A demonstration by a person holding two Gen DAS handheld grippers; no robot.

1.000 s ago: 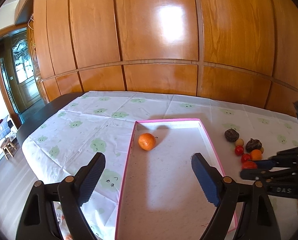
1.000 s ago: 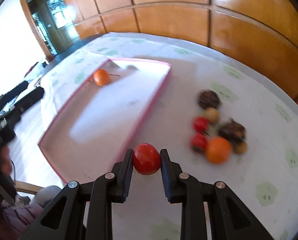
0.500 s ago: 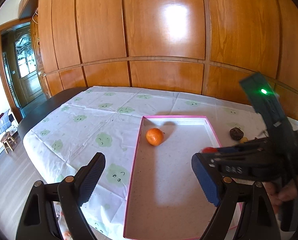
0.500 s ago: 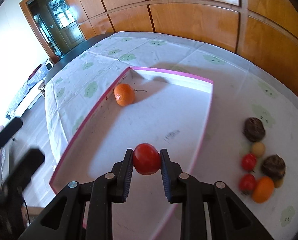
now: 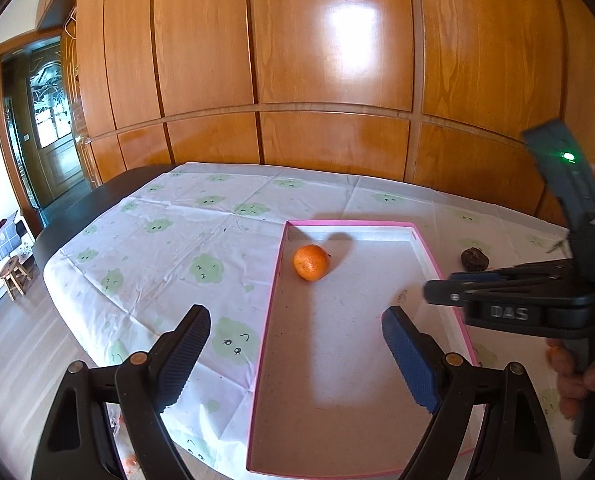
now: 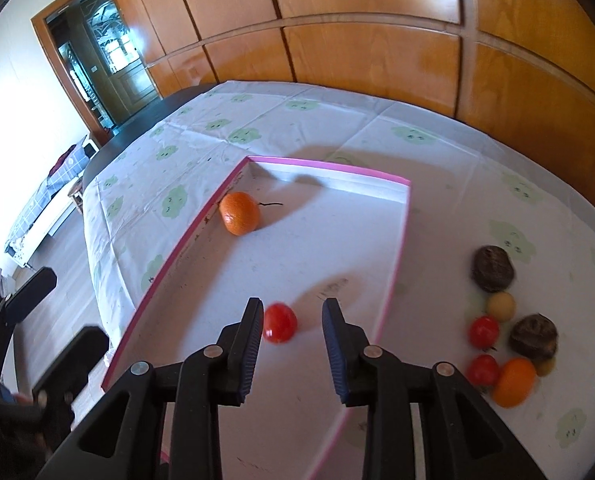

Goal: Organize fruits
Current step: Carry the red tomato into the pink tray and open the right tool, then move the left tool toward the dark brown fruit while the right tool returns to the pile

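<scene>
- Wall (image 5: 329, 64) – glossy wood panels, behind the far side of the tray; a dark door (image 6: 109, 60) stands far to the tray's left.
- Surface (image 5: 97, 204) – dark top under a white cloth (image 6: 305, 120) printed with green cloud faces; the tray lies on the cloth.
- Tray (image 6: 329, 169) – shallow, pink-rimmed, pale floor; the landmark for what follows.
- Left claw (image 5: 295, 350) – over the tray's near left part, one finger above the cloth left of the rim, the other above the tray floor; jaws wide apart, nothing between them.
- Right claw (image 6: 293, 334) – over the tray's near right part; jaws opening, the tomato between them, lying close to the left pad while the right pad stands clear of it. In the left view it reaches in across the tray's right rim, a hand (image 5: 581, 380) on its grip.
- Orange (image 6: 239, 213) – inside the tray, at the far left, near the left rim.
- Tomato (image 6: 280, 323) – red, slightly blurred, inside the tray near its right rim, well apart from the orange.
- Loose fruit on the cloth right of the tray: two dark wrinkled fruits (image 6: 492, 268) (image 6: 534, 336), a second orange (image 6: 514, 382), two more tomatoes (image 6: 484, 331) (image 6: 483, 370), a small yellow fruit (image 6: 501, 306).
</scene>
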